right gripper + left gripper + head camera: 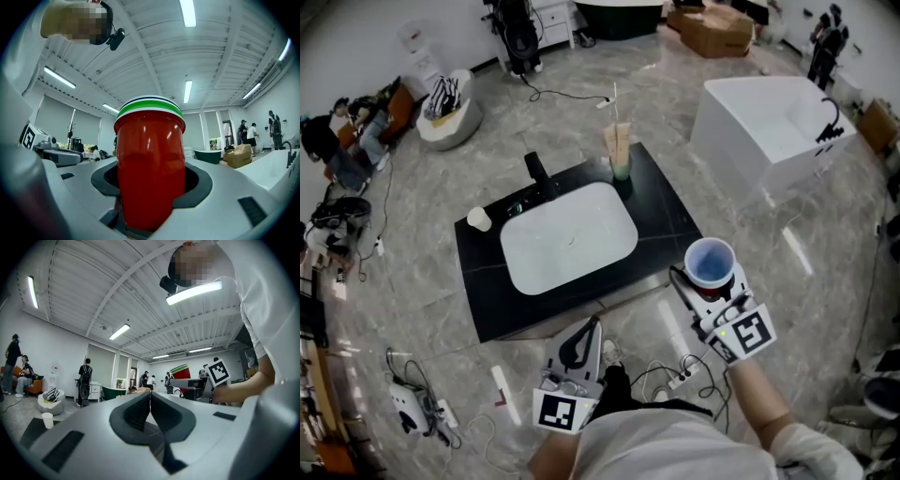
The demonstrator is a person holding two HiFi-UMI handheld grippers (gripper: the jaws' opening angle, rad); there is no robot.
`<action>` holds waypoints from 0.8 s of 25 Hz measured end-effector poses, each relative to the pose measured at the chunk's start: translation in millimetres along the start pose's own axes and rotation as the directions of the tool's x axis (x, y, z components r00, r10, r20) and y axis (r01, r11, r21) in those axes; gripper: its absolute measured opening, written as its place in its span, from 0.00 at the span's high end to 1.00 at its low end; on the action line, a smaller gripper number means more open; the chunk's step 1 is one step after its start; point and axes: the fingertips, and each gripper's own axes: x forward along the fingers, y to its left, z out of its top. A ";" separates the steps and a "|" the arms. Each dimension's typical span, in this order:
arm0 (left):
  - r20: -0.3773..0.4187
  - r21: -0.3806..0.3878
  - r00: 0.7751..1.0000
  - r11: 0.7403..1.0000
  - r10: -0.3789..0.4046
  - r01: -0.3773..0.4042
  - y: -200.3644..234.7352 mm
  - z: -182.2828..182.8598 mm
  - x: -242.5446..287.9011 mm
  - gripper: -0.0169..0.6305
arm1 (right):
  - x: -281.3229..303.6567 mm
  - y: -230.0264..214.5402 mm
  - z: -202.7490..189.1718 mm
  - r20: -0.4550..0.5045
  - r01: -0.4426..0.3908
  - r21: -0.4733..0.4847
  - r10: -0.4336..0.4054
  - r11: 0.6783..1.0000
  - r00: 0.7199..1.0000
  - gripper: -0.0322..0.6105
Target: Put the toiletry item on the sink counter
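A red cup (150, 159) with a green and white rim stands upright between the jaws of my right gripper (150, 190), which is shut on it. In the head view the cup (710, 261) shows a blue inside and hangs off the front right corner of the black sink counter (666, 211), held by the right gripper (707, 287). A white basin (569, 236) is set in the counter, with a black faucet (534, 172) behind it. My left gripper (584, 339) is low near the counter's front edge. Its jaws (150, 404) are shut with nothing between them.
A small white cup (479, 218) stands on the counter's left end, and a glass of wooden sticks (620, 155) at the back. A white bathtub (769, 131) is to the right. Cables and a power strip (679, 380) lie on the floor by my feet. People (85, 383) stand far off.
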 end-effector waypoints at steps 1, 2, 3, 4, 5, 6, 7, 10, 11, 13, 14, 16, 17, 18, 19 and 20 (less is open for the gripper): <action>0.000 -0.003 1.000 1.000 -0.001 0.001 1.2 -1.6 2.5 0.96 | 4.8 -4.4 -2.8 -0.001 0.001 -0.006 -0.001 1.000 1.000 0.53; 0.000 -0.009 1.000 1.000 -0.002 0.002 2.6 -3.4 4.8 0.96 | 9.8 -8.7 -5.6 -0.002 0.001 -0.010 -0.001 1.000 1.000 0.53; 0.000 -0.015 1.000 1.000 -0.003 0.003 3.8 -5.2 7.0 0.96 | 14.4 -12.9 -8.5 -0.004 0.002 -0.012 -0.002 1.000 1.000 0.53; -0.003 -0.020 1.000 1.000 -0.006 0.006 4.5 -7.2 9.1 0.96 | 18.5 -16.7 -11.4 -0.007 0.003 -0.013 -0.003 1.000 1.000 0.53; -0.009 -0.024 1.000 1.000 -0.011 0.011 4.7 -9.3 11.1 0.96 | 22.0 -20.2 -14.5 -0.012 0.006 -0.012 -0.006 1.000 1.000 0.53; -0.015 -0.026 1.000 1.000 -0.018 0.017 4.9 -11.1 13.3 0.96 | 25.3 -23.6 -17.7 -0.018 0.008 -0.012 -0.009 1.000 1.000 0.53; -0.021 -0.026 0.999 0.999 -0.024 0.023 5.5 -12.4 15.8 0.96 | 29.0 -26.9 -21.1 -0.023 0.010 -0.012 -0.011 1.000 1.000 0.53; -0.036 -0.017 0.998 0.999 -0.042 0.041 8.6 -16.1 22.5 0.96 | 41.8 -35.3 -33.9 -0.039 0.011 -0.007 -0.011 1.000 0.999 0.53; -0.043 -0.012 0.998 0.999 -0.046 0.046 10.1 -17.8 24.0 0.96 | 46.4 -38.0 -38.9 -0.041 0.011 -0.003 -0.011 1.000 0.999 0.53; -0.048 -0.010 0.998 0.999 -0.047 0.046 14.0 -18.9 27.1 0.96 | 55.9 -43.6 -49.1 -0.044 0.011 0.013 -0.011 1.000 0.999 0.53; -0.047 -0.012 0.998 0.999 -0.044 0.044 15.5 -18.6 28.3 0.96 | 60.1 -46.1 -53.5 -0.044 0.009 0.022 -0.008 1.000 0.999 0.53; -0.057 -0.016 0.998 0.999 -0.041 0.040 18.5 -20.1 29.0 0.96 | 67.4 -50.7 -60.6 -0.039 0.004 0.036 -0.003 0.999 0.999 0.53; -0.067 -0.015 0.997 0.999 -0.042 0.041 21.0 -22.2 29.3 0.96 | 71.5 -53.4 -64.0 -0.035 0.006 0.042 -0.005 0.999 0.999 0.53; -0.076 -0.011 0.996 0.999 -0.043 0.043 24.3 -23.8 30.1 0.96 | 76.1 -56.2 -67.6 -0.030 0.010 0.047 -0.009 0.999 0.999 0.53; -0.078 -0.005 0.996 0.999 -0.043 0.043 27.8 -24.6 31.2 0.96 | 80.5 -58.9 -71.6 -0.027 0.015 0.052 -0.013 0.999 1.000 0.53; -0.078 0.001 0.996 0.999 -0.042 0.042 31.0 -25.5 32.2 0.96 | 84.6 -61.0 -75.9 -0.025 0.017 0.056 -0.015 0.998 1.000 0.53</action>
